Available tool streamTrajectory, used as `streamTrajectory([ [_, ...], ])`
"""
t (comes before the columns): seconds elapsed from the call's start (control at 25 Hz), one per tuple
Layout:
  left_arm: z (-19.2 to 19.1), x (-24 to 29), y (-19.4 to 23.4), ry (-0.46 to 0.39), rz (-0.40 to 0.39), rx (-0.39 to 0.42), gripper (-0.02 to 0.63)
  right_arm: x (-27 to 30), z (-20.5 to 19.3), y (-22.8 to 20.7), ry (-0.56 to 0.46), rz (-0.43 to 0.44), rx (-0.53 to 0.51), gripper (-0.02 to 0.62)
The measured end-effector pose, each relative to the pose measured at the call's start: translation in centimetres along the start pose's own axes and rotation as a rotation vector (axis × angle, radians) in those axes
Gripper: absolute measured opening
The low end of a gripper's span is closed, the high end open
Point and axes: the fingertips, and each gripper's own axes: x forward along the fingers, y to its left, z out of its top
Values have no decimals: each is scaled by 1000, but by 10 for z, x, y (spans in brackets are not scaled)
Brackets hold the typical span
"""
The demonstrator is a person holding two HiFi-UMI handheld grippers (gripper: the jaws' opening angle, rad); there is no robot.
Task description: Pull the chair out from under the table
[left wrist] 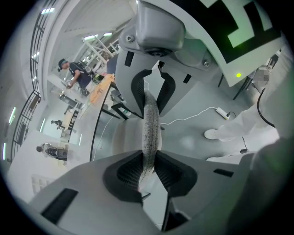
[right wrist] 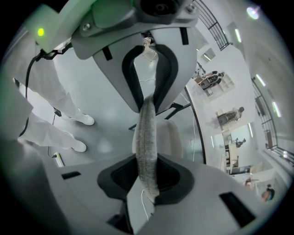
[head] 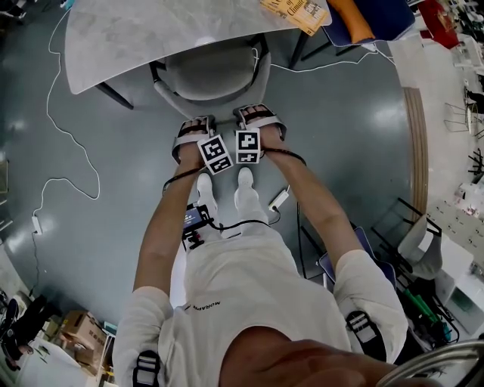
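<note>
A grey chair [head: 212, 74] stands with its seat partly under the pale marbled table [head: 144, 32]. Its curved backrest [head: 227, 106] faces me. My left gripper [head: 198, 127] is shut on the backrest's top edge, left of the middle. My right gripper [head: 257, 115] is shut on the same edge just to the right. In the left gripper view the textured backrest edge [left wrist: 151, 131] runs between the pads of the left gripper [left wrist: 150, 133], which press on it. The right gripper view shows the backrest edge [right wrist: 147, 137] pinched the same way by the right gripper [right wrist: 148, 133].
My white shoes [head: 244, 187] stand close behind the chair. A white cable [head: 66, 132] loops over the grey floor at the left, and a power strip [head: 278, 199] lies by my right foot. A yellow booklet [head: 296, 13] lies on the table. Another chair [head: 412, 230] stands at the right.
</note>
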Motion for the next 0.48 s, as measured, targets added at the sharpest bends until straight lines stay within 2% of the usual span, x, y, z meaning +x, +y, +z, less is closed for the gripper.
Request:
streamTrajectory([
  [0.48,4,-21,-49,-3,-19,-35,77,-22,4,46,-5,12,7,101],
])
